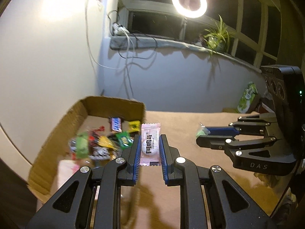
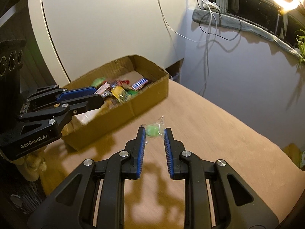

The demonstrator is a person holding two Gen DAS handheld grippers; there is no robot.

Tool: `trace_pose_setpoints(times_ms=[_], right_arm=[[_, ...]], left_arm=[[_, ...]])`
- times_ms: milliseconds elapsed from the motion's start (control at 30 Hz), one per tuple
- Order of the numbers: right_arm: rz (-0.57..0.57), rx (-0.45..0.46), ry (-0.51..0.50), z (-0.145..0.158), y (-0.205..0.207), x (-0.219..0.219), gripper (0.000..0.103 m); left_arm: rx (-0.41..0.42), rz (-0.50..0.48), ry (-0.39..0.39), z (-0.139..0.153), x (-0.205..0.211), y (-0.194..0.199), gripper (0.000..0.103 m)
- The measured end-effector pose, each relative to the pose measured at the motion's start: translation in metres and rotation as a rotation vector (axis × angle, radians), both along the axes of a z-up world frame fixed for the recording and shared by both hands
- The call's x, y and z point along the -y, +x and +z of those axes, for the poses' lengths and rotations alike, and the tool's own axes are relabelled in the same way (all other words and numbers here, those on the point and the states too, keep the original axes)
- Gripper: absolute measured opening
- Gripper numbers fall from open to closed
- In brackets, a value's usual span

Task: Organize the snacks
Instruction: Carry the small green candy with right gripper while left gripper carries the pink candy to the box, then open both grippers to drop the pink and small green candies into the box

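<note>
My left gripper (image 1: 150, 138) is shut on a pink-white snack packet (image 1: 150, 145) and holds it above the table by the right wall of the cardboard box (image 1: 63, 122). It also shows in the right wrist view (image 2: 97, 95), with the packet (image 2: 103, 88) over the box (image 2: 148, 93). The box holds several coloured snacks (image 1: 103, 141). My right gripper (image 2: 154, 130) is shut on a green candy in clear wrap (image 2: 152, 129) and holds it above the brown table. It also shows in the left wrist view (image 1: 201, 135), with the candy (image 1: 202, 131).
The brown table (image 2: 219, 129) runs right of the box. A green snack bag (image 1: 247, 97) stands at the far right by the wall. A ring light (image 1: 189, 1), a plant (image 1: 219, 36) and cables (image 1: 129, 43) are at the window sill behind.
</note>
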State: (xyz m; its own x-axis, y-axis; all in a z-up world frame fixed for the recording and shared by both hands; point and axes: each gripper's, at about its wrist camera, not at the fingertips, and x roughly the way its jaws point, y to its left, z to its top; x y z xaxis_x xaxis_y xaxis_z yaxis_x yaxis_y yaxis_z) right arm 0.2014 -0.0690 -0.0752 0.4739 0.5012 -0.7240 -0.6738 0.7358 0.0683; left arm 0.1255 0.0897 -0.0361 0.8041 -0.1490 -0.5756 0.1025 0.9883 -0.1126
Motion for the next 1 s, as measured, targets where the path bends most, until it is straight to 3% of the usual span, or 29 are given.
trace_pose_setpoints(times_ms=[300, 767, 1000], right_arm=[[0.039, 0.018, 0.026, 0.012, 0.011, -0.043, 0.021], [0.063, 0.017, 0.043, 0.015, 0.035, -0.099, 0.021], [0.05, 0.002, 0.032, 0.007, 0.054, -0.115, 0.021]], left_arm=[[0.043, 0.07, 0.026, 0.008, -0.029, 0.003, 0.017], [0.013, 0.148, -0.047, 0.005, -0.082, 0.025, 0.017], [-0.01, 0.152, -0.045, 0.001, -0.086, 0.034, 0.017]])
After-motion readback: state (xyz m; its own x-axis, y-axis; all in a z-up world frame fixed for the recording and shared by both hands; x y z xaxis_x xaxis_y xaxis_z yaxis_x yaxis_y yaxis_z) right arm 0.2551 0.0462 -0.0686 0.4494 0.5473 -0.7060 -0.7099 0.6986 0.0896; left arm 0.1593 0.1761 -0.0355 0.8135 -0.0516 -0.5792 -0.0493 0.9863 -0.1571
